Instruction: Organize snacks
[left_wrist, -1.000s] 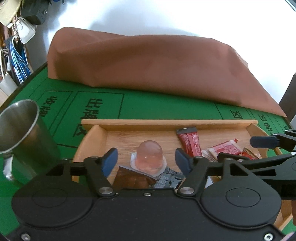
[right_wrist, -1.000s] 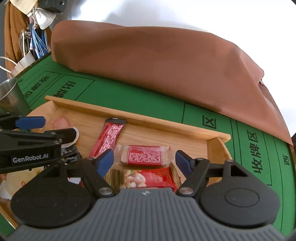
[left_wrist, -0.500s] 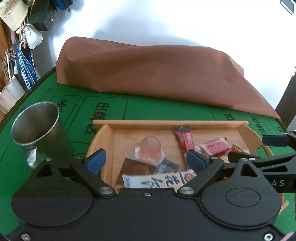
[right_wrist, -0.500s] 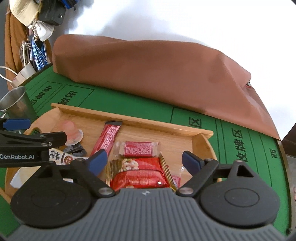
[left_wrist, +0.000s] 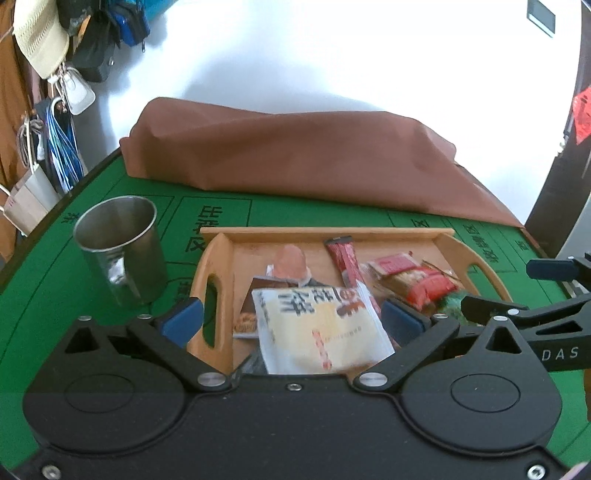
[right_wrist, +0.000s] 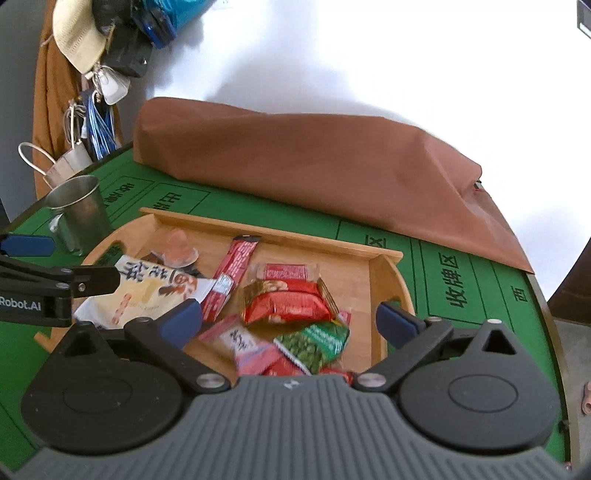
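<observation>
On the green table, a steel cup stands left of the wooden tray. The tray holds the snacks: a white and yellow packet at its near left, a pink jelly cup behind, a red stick, and red and green packets to the right. The left claw and the right claw hover above, jaws opening wide, gripping nothing.

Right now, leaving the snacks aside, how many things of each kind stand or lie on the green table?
Wooden tray: 1
Metal cup: 1
Brown cloth: 1
Total: 3
</observation>
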